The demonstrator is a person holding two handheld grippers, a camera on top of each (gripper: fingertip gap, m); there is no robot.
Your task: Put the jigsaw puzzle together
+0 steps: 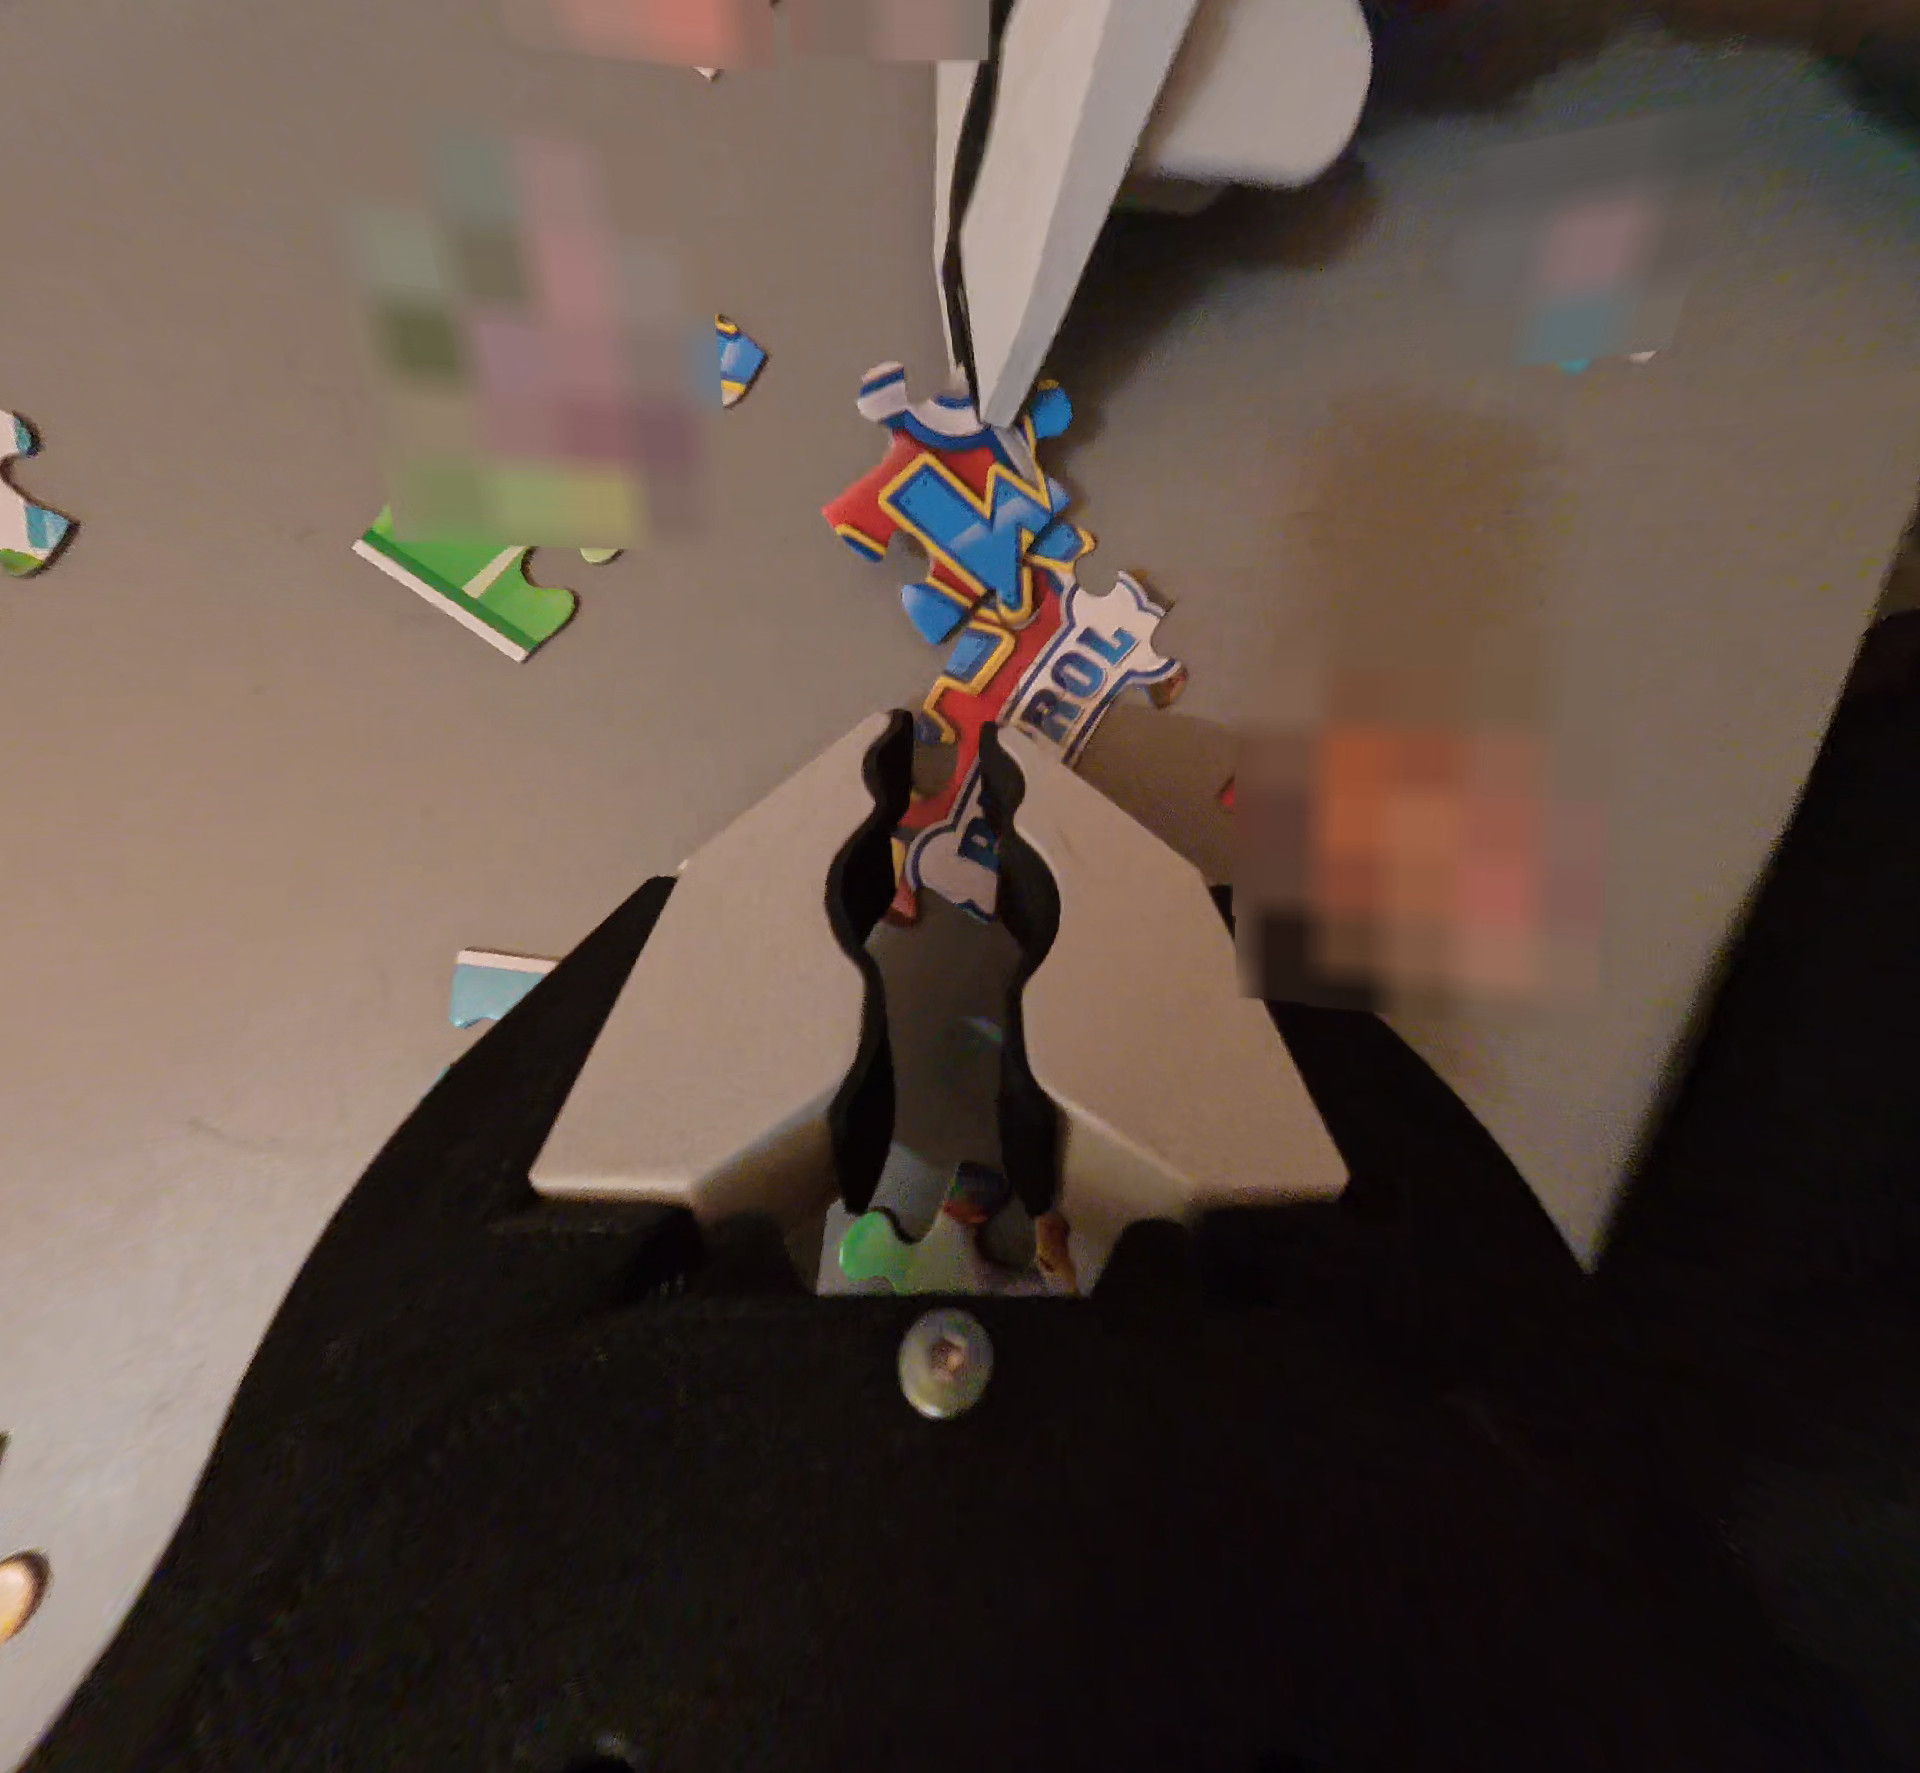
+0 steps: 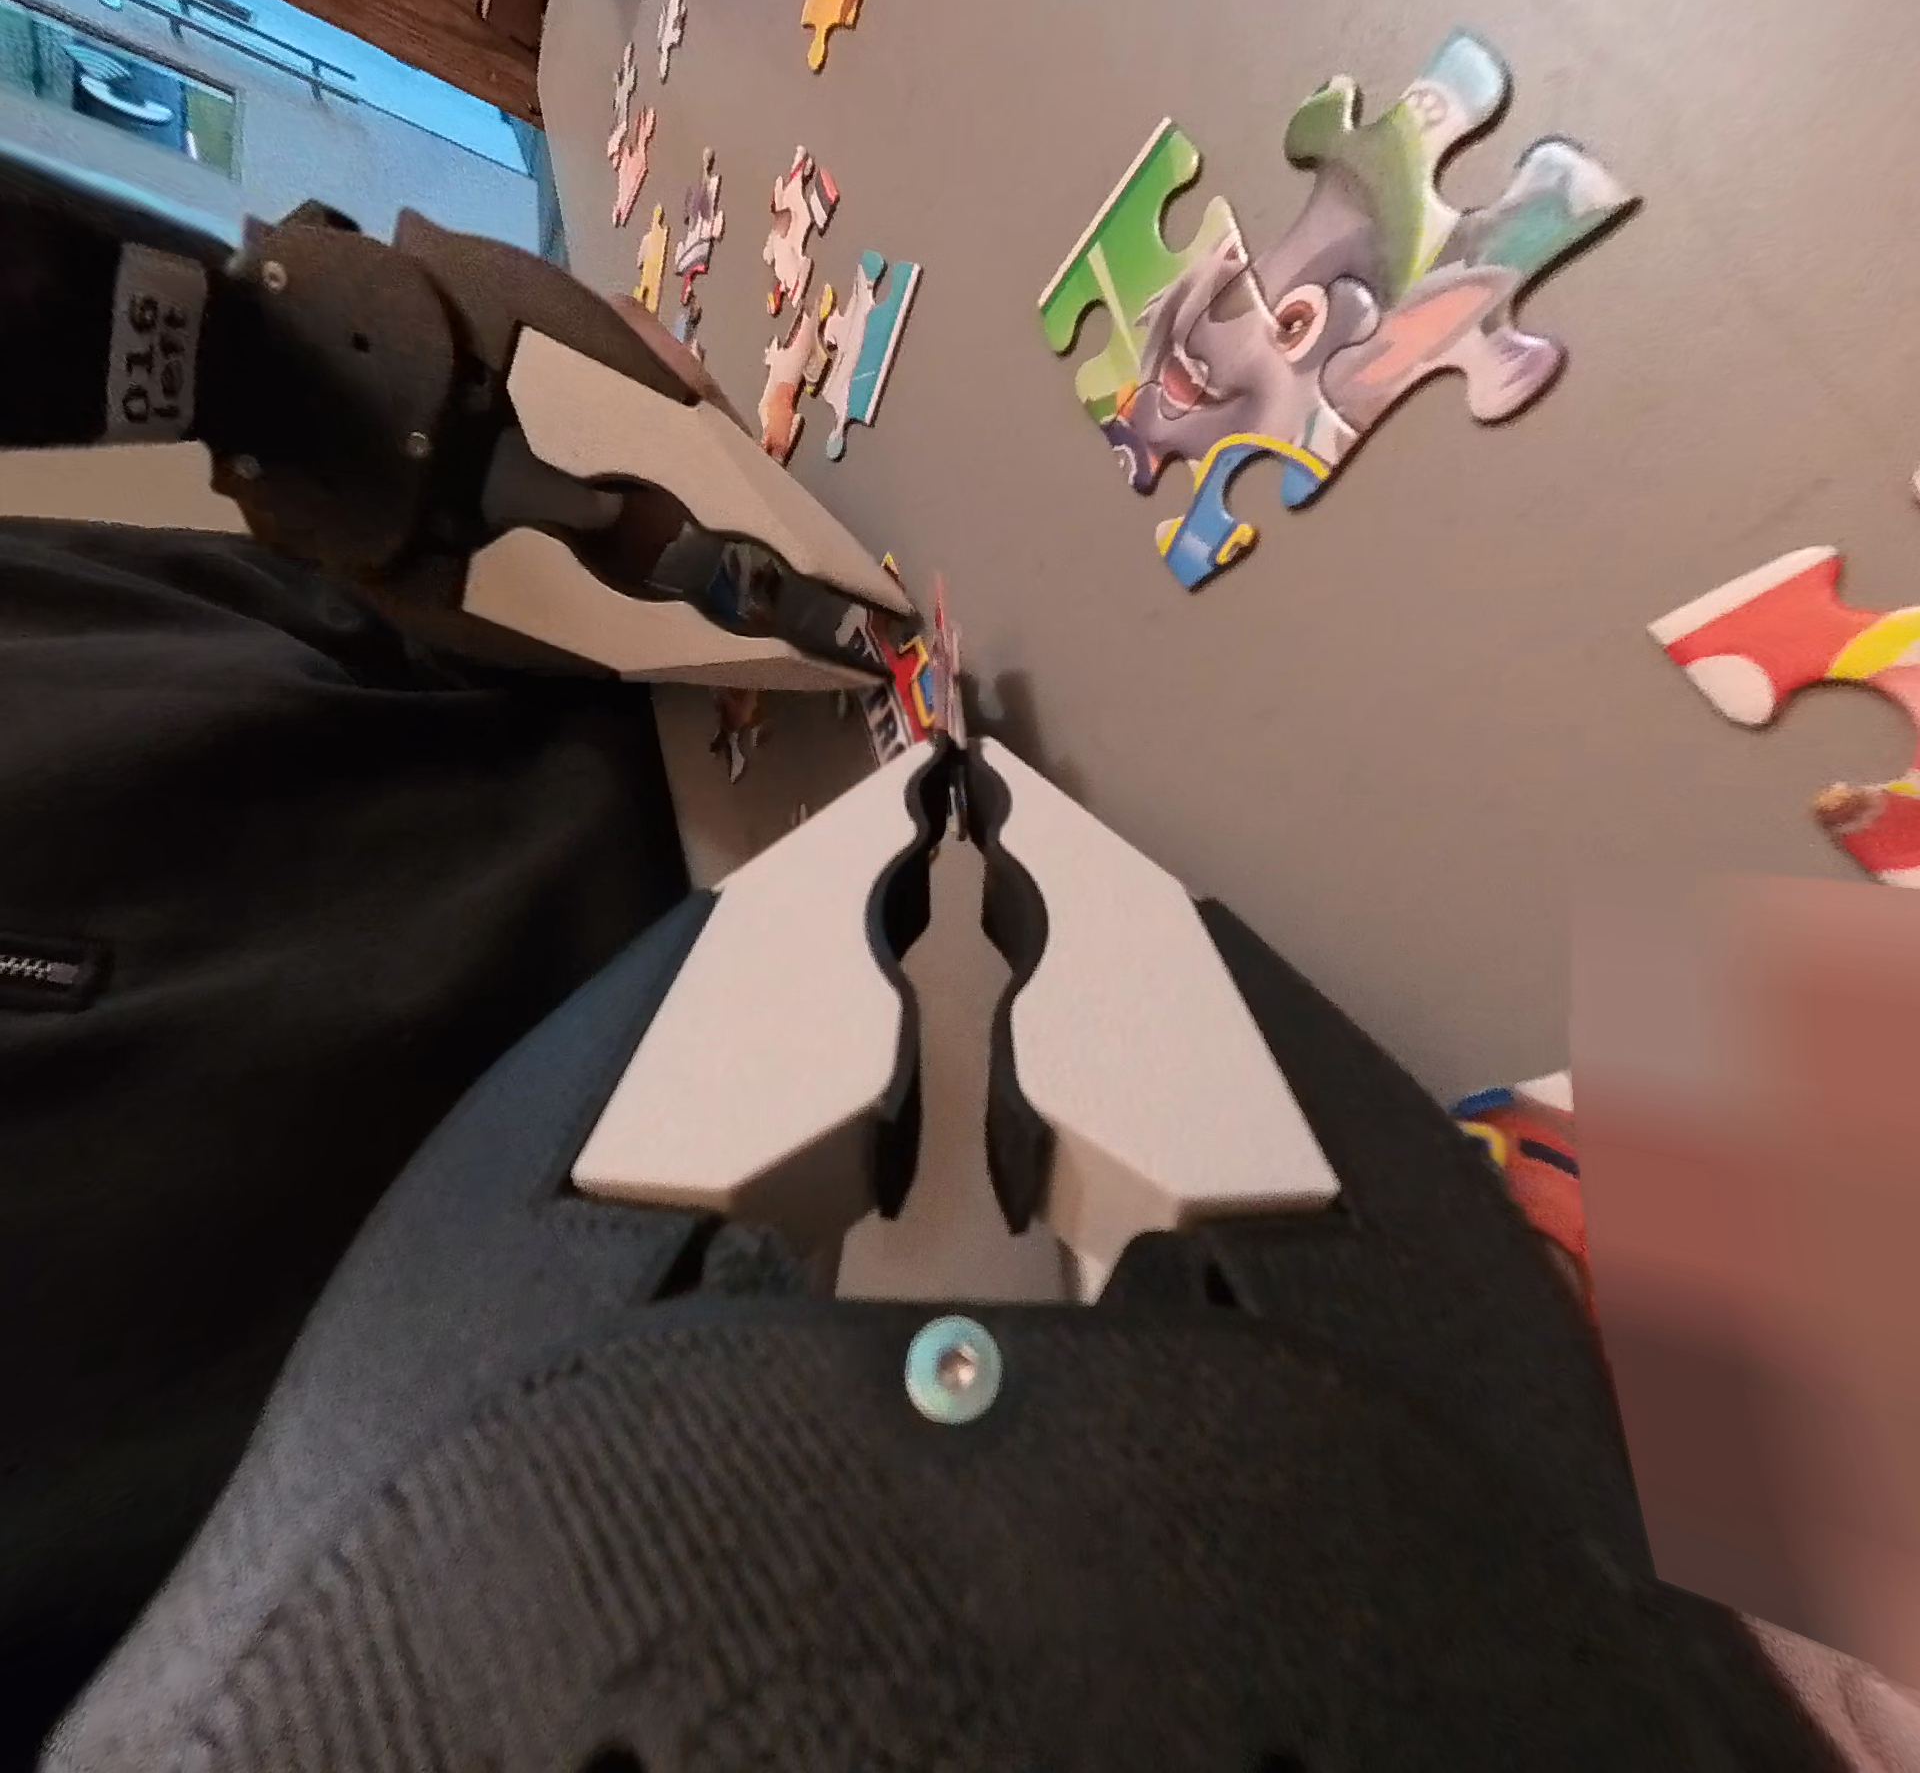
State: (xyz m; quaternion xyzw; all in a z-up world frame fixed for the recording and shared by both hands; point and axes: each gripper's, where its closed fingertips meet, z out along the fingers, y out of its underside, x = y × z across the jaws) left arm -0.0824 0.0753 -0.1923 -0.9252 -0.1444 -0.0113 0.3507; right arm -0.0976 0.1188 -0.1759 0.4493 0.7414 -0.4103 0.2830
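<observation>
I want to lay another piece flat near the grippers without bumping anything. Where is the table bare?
Bare grey table lies left of the left gripper, below the green-edged piece. Another bare stretch sits right of the right gripper, below the joined animal pieces. It is crowded between the grippers, at the red and blue pieces.

Two joined puzzle pieces, red with blue and yellow lettering, lie near the table's (image 1: 260, 840) middle. The far piece (image 1: 961, 518) tilts up, its far edge pinched edge-on between the right gripper's (image 1: 977, 409) closed tips. The near piece (image 1: 1023, 705) lies flat, its near end between the left gripper's (image 1: 945, 736) slightly parted fingers.
</observation>
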